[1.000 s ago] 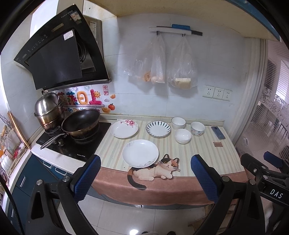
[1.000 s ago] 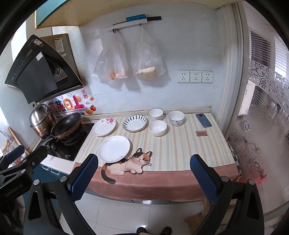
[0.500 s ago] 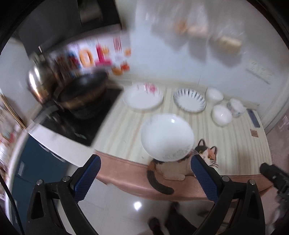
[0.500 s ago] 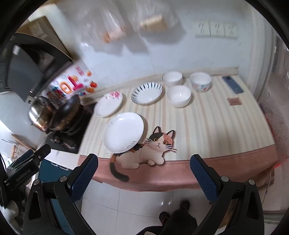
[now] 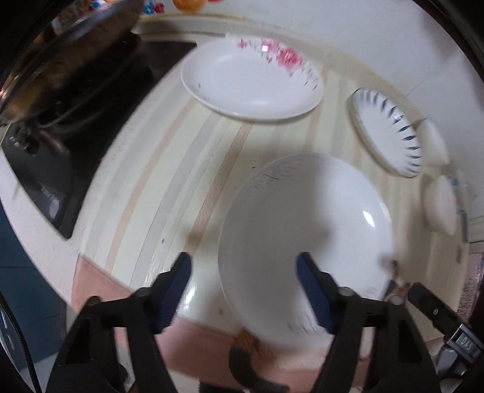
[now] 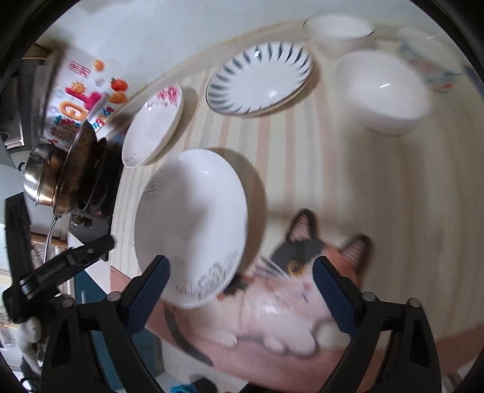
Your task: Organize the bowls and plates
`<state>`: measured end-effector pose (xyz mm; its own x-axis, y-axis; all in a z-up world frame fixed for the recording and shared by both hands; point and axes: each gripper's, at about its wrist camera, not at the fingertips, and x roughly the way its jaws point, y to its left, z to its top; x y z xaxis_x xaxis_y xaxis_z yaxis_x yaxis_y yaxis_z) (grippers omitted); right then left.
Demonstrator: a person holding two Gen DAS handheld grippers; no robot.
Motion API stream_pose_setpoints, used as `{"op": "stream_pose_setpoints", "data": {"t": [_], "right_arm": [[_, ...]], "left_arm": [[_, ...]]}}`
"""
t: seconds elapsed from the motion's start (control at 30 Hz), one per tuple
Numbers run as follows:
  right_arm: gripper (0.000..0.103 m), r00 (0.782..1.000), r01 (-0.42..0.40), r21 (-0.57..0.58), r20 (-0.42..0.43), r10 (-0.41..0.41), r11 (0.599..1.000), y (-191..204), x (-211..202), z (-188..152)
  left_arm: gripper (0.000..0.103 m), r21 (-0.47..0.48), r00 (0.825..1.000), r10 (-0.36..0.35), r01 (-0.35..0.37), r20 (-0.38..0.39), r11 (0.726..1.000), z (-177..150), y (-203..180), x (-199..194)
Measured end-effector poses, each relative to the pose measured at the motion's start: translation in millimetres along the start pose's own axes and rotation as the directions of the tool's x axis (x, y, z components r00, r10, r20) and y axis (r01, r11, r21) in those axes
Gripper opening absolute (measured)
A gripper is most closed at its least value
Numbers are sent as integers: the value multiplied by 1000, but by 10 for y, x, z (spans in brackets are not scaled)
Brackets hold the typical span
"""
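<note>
A plain white plate (image 5: 305,241) with a faint grey rim pattern lies near the counter's front edge. My left gripper (image 5: 243,266) points down over it with the plate's left rim between the jaws; the jaws are closing and the pads do not touch it. My right gripper (image 6: 240,266) hovers over the same plate's (image 6: 190,223) near right edge, jaws also closing with nothing pressed. Further back lie a pink-flowered plate (image 5: 251,81) and a blue-striped plate (image 6: 260,75). A white bowl (image 6: 384,90), a second white bowl (image 6: 338,27) and a patterned bowl (image 6: 432,60) stand at the back right.
A wok (image 6: 81,163) and a steel pot (image 6: 39,178) sit on the black stove (image 5: 45,169) at the left. The striped counter cover (image 5: 169,181) bears a cat picture (image 6: 290,290) at its front edge. The wall lies close behind the dishes.
Both grippers have dropped from a far, high view to just above the counter and tipped downward. Their jaws have narrowed, the left more. The dishes have not moved.
</note>
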<state>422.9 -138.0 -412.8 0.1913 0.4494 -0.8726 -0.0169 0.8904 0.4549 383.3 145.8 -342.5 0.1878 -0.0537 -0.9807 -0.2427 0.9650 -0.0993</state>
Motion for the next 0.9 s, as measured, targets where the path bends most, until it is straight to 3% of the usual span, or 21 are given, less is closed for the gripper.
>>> {"op": "stream_pose_setpoints", "data": {"t": [0.13,0.27,0.33,0.6,0.9], "right_arm": [[60,998,-34,0,-45,34,999,-35,407,190],[23,994,-77,8,-74,78,997,-45,615,250],[17,995,-66,-10,-73,66,998,-31,700,263],[15,997,-45,-47,-57,42,998,-18,685,223],[15,999,-35,-35,-16,35,999,-253,264,73]], "left_arm": [[35,23,999,-3,3,-38,1000,132,47,303],[28,18,1000,-18,19,-24,1000,168,97,398],[27,27,1000,-18,18,-11,999,153,102,395],[27,65,1000,-16,14,25,998,11,0,297],[27,124,996,-68,61,50,990,-77,-449,146]]}}
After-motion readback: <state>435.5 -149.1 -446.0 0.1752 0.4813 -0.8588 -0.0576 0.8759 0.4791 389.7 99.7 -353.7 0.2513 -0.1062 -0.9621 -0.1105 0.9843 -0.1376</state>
